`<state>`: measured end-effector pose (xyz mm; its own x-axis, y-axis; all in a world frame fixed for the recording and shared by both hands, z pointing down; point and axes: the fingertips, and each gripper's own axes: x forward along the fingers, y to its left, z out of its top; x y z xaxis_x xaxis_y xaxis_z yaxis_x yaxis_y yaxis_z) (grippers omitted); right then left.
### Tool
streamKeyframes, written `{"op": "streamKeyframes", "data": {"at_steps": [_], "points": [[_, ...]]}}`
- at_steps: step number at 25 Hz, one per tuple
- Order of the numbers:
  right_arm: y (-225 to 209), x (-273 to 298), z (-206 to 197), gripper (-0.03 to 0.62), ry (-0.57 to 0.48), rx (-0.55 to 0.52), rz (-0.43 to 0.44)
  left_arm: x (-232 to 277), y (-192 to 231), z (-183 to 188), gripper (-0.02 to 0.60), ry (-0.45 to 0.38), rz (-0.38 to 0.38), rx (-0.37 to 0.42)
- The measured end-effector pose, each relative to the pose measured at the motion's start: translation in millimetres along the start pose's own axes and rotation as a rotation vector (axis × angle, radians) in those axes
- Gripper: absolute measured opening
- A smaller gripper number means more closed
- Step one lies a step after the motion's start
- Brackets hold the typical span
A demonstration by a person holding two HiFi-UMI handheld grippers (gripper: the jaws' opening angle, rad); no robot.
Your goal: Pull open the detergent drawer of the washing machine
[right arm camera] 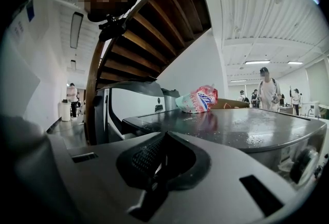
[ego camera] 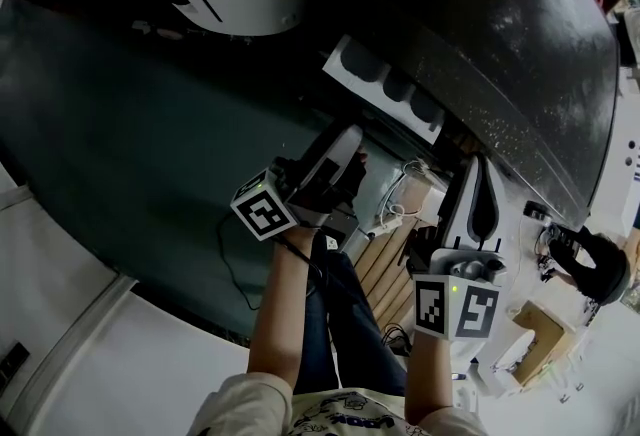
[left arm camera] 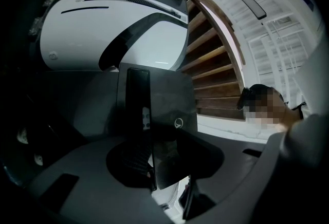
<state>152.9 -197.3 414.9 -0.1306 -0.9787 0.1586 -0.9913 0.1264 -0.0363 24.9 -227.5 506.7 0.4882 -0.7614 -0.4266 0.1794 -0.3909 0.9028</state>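
Bare forearms [ego camera: 275,314] reach forward, one gripper each. Detergent drawer [ego camera: 388,84] stands pulled out of the washing machine [ego camera: 500,54] front. The left gripper [ego camera: 352,139], tilted upward, has its jaws wide apart around the drawer's dark front panel [left arm camera: 172,105]. Right gripper [ego camera: 478,169] is about level, jaws closed on nothing.

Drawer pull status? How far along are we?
Done: the white detergent drawer stands out of the dark-topped washing machine, compartments exposed. In hand: the left gripper, jaws wide, straddles the drawer's dark front panel. The right gripper idles, jaws together, empty. Remaining: perhaps the last of the pull; full travel can't be judged.
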Motion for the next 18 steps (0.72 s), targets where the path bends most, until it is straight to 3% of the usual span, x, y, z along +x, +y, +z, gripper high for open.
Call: {"op": "streamKeyframes", "data": {"at_steps": [18], "points": [[9, -14, -6, 0.014, 0.002, 0.002, 0.043, -30, -10, -6, 0.156, -0.002, 0.015, 0.02]]}}
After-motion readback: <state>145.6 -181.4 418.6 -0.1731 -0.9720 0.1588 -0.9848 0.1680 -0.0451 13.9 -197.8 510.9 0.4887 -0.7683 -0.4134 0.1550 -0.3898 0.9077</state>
